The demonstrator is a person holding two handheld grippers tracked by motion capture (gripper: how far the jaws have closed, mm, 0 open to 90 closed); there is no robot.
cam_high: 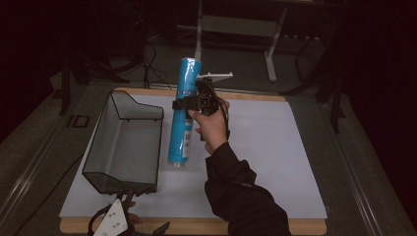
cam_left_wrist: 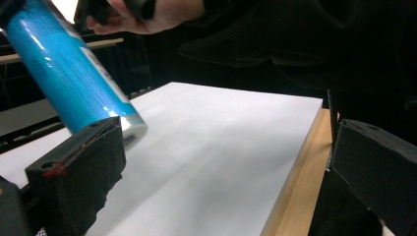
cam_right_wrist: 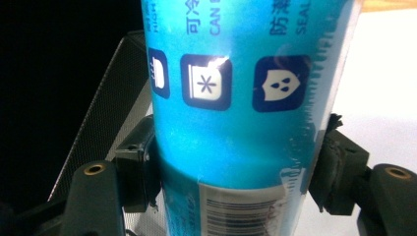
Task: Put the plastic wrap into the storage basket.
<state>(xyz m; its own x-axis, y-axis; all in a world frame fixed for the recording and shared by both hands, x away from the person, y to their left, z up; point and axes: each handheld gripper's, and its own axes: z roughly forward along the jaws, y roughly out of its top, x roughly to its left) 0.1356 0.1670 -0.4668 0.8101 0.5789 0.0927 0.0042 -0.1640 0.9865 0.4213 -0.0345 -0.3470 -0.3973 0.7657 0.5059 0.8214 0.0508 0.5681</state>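
Wide white board covers the table, wooden edge showing along the near side. On its left sits a black mesh basket, open top, long side running away from the person. Just right of it, the blue roll is up off the board, long axis running near-to-far and tilted, far end raised and pointing away, near end dipping toward the white surface; in the left tool's view that lower end hangs above the board. The right tool pinches the roll across its middle, jaws pressed against both sides, barcode label just below the grip in the right tool's view. The right hand wraps the handle. Down at the near edge, the left tool sits low, jaws spread wide, nothing between them.
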